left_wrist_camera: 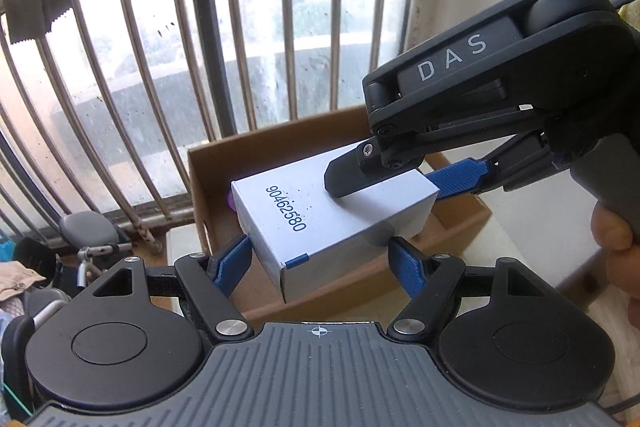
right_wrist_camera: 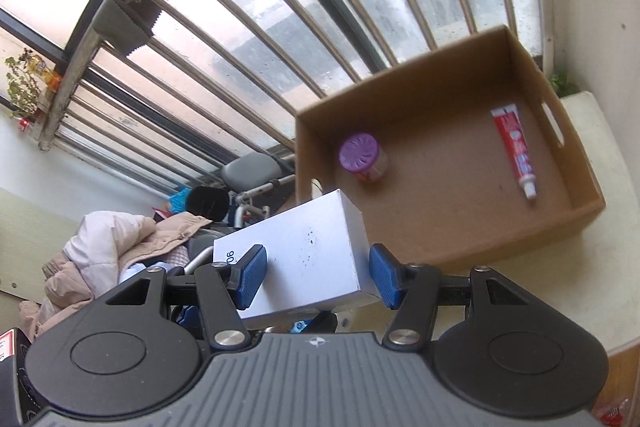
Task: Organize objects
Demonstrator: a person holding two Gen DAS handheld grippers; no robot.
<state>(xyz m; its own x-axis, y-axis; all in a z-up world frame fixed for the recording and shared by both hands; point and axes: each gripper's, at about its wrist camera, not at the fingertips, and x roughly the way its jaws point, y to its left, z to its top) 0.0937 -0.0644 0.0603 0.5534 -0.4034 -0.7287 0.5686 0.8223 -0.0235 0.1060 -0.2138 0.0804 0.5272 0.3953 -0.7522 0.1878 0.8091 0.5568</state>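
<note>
A white carton (left_wrist_camera: 320,211) printed with a blue number hangs in the air just in front of an open cardboard box (left_wrist_camera: 208,179). My left gripper (left_wrist_camera: 320,261) is shut on its near end, blue pads against both sides. My right gripper (left_wrist_camera: 384,183) reaches in from the right and clamps the far end, one finger on top and one beneath. In the right wrist view the white carton (right_wrist_camera: 304,255) sits between the pads of the right gripper (right_wrist_camera: 318,275). Inside the cardboard box (right_wrist_camera: 400,83) lie a purple-lidded jar (right_wrist_camera: 362,157) and a red toothpaste tube (right_wrist_camera: 516,151).
The cardboard box rests on a pale counter (right_wrist_camera: 580,267) beside a wall. Metal window bars (left_wrist_camera: 240,27) rise close behind it. Below on the left are a pile of clothes (right_wrist_camera: 112,247) and a grey padded seat (right_wrist_camera: 250,169). A person's hand (left_wrist_camera: 616,247) holds the right gripper's handle.
</note>
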